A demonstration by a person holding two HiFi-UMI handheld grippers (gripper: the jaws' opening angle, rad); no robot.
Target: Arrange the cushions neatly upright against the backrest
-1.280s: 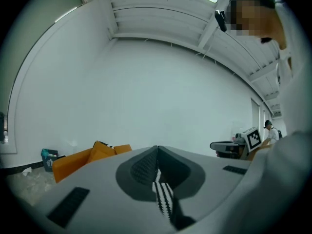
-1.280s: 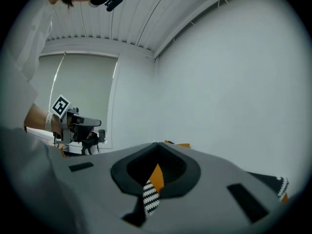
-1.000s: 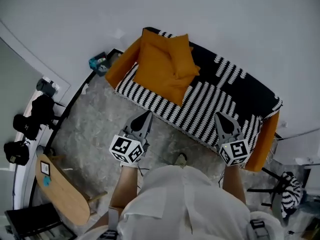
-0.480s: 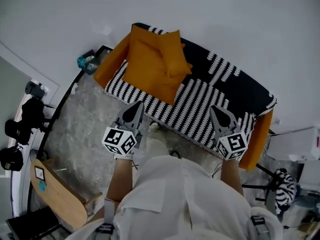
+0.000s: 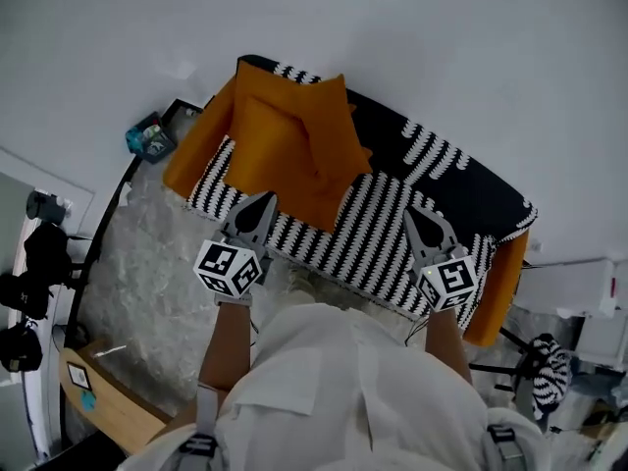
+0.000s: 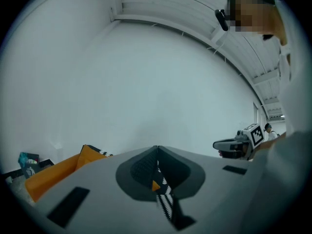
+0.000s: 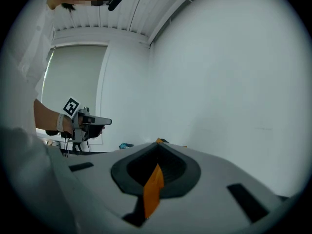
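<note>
Orange cushions (image 5: 294,150) are lying heaped at the left end of the striped sofa (image 5: 392,234), not yet upright. The left tongs (image 5: 262,201) and right tongs (image 5: 414,214), both closed and empty, are advancing closer to the seat edge than a second ago. Arranging is likely only starting.

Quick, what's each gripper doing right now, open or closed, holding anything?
Left gripper: closed, jaws together, holding nothing.
Right gripper: closed, jaws together, holding nothing.
</note>
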